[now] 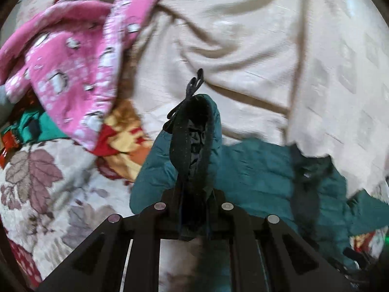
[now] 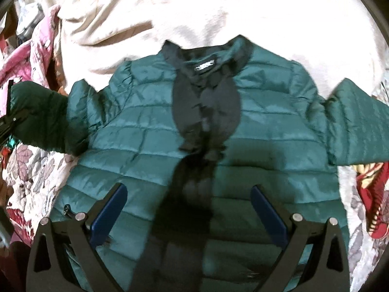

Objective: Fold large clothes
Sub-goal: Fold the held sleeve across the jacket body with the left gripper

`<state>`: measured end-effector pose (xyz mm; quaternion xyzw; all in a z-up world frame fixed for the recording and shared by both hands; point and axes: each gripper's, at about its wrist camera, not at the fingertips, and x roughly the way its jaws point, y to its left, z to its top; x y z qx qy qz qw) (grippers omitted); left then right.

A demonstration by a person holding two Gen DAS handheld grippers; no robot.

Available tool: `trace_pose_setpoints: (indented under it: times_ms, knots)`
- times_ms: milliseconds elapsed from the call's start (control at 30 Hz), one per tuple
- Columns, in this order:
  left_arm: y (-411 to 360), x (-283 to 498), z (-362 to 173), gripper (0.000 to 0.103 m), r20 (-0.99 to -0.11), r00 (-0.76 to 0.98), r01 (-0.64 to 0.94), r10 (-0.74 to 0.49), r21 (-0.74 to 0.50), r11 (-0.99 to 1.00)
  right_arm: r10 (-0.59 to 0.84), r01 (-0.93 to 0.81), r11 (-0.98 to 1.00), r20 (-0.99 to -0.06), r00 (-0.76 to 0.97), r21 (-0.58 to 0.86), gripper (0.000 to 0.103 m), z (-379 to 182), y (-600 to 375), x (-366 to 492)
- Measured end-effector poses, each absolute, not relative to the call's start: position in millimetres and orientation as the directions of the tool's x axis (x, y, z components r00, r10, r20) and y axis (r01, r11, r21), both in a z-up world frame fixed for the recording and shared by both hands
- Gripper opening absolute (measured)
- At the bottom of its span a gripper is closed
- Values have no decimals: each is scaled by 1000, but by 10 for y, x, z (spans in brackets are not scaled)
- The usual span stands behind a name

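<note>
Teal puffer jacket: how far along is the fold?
Done: the teal puffer jacket is spread front-up on the cream sheet, body flat. In hand: the left gripper is shut on the sleeve cuff, lifted off the bed; the right gripper hangs open above the hem, holding nothing. Left: both sleeves are unfolded, the other sleeve lies straight out, and the body is unfolded.

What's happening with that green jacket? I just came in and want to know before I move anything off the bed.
A person is folding the green jacket, which lies face up on a cream sheet. The left gripper is shut on the cuff of one sleeve and holds it lifted off the bed. The right gripper hangs open over the lower front, touching nothing. The other sleeve lies spread out to the side. A pink garment sits in a pile beside the sheet.
</note>
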<state>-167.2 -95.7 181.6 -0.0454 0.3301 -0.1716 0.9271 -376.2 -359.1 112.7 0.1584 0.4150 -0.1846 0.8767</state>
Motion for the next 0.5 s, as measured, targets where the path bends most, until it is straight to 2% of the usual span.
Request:
trace_pose_setpoints:
  times_ms: [233, 500]
  knots:
    - [-1735, -1986, 1872, 0, -615, 663, 415, -428, -174, 893, -236, 503, 858, -791, 564, 102, 103, 1185, -3917, -4003]
    - [-2513, -2214, 1756, 0, -650, 600, 519, -465, -126, 846, -290, 544, 837, -798, 528, 56, 103, 1144, -4234, -4267]
